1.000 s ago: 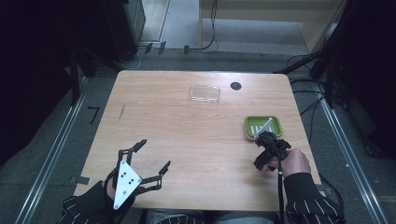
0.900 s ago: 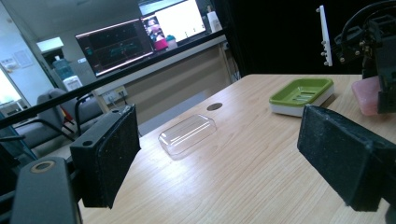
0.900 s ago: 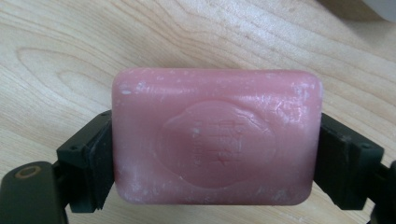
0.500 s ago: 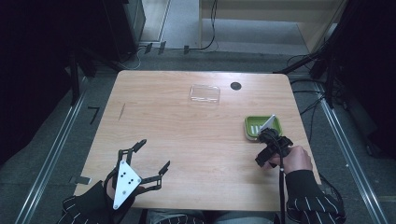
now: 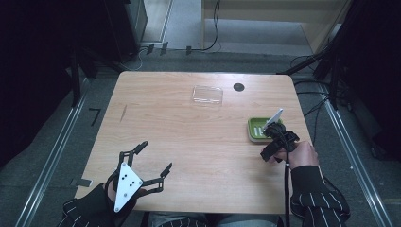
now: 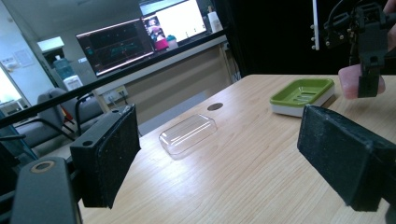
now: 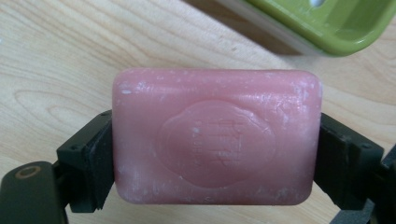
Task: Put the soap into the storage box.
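A pink soap bar [image 7: 217,135] is clamped by its short ends in my right gripper [image 7: 217,161], held just above the wooden table. A green soap dish [image 7: 336,23] lies close beyond it. From above, the right gripper [image 5: 268,152] hangs at the near edge of the green dish [image 5: 256,128], on the table's right side. The left gripper view shows the soap [image 6: 348,77] beneath that gripper, next to the dish [image 6: 301,91]. My left gripper [image 5: 153,157] rests open at the front left with nothing between its black pads [image 6: 109,158].
A clear plastic lid [image 5: 207,94] lies toward the far middle of the table [image 5: 189,137], next to a small black round spot [image 5: 239,87]. Cables and metal rails run along the floor around the table. Monitors stand on a desk beyond the far edge.
My right gripper has shifted slightly by the green dish, still holding the soap. The left gripper has stayed where it was.
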Available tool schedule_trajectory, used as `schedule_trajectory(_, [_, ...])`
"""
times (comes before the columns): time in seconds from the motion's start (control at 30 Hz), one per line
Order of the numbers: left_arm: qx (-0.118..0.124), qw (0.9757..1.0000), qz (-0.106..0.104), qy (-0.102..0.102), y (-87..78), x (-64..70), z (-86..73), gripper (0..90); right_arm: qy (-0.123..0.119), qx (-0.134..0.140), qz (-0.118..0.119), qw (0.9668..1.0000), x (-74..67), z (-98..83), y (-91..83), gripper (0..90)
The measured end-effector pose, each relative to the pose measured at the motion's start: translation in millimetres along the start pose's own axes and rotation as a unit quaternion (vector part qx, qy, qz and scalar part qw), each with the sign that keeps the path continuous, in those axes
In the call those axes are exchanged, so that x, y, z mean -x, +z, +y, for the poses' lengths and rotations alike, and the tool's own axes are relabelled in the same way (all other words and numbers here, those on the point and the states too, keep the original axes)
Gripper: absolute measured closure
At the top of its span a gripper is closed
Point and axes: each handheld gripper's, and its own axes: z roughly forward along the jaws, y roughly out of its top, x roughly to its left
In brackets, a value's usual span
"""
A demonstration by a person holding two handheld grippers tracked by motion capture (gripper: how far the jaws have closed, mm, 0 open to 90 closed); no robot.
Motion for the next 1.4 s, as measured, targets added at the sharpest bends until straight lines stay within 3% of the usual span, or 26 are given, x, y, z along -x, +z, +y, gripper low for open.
schedule_trajectory(0.67, [0.001, 1.0, -0.001, 0.0, 0.0, 0.0, -0.2, 13.6, 0.012, 0.02, -0.006, 0.9997, 12.9, 15.8, -13.9, 13.6])
schedule_trajectory(1.4, [0.0, 1.0, -0.002, 0.001, 0.3, 0.1, -0.3, 13.6, 0.029, 0.04, 0.0, 0.9988, 27.5, 41.1, -15.9, 13.6])
